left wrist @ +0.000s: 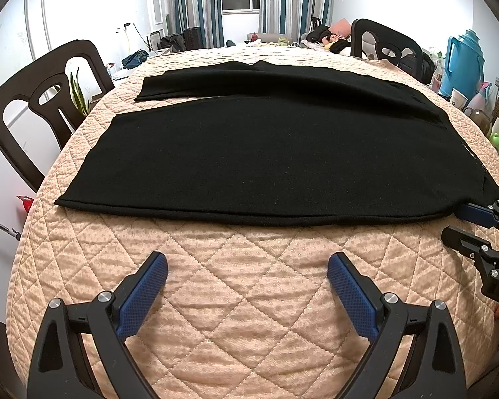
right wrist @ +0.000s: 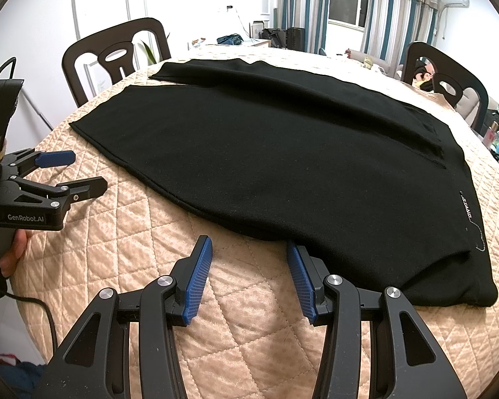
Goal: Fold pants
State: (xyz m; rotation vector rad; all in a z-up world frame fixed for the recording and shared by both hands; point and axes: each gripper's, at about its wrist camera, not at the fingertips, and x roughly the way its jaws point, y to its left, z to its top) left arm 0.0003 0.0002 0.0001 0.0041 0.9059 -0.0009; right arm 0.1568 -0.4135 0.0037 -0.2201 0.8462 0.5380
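Note:
Black pants (left wrist: 266,153) lie flat across a table with a peach quilted cover (left wrist: 249,282), legs to the left, waist to the right. My left gripper (left wrist: 248,266) is open and empty, hovering over the cover short of the near leg's edge. My right gripper (right wrist: 249,252) is open at the pants (right wrist: 282,153) near the waist end; its right fingertip (right wrist: 294,252) touches the near edge of the cloth. The right gripper also shows in the left wrist view (left wrist: 475,226), and the left gripper in the right wrist view (right wrist: 83,173).
Dark wooden chairs stand at the far left (left wrist: 40,99) and far right (left wrist: 386,43) of the table. A blue thermos (left wrist: 465,63) and small items crowd a shelf on the right. A cable (right wrist: 33,302) hangs by the hand on the left.

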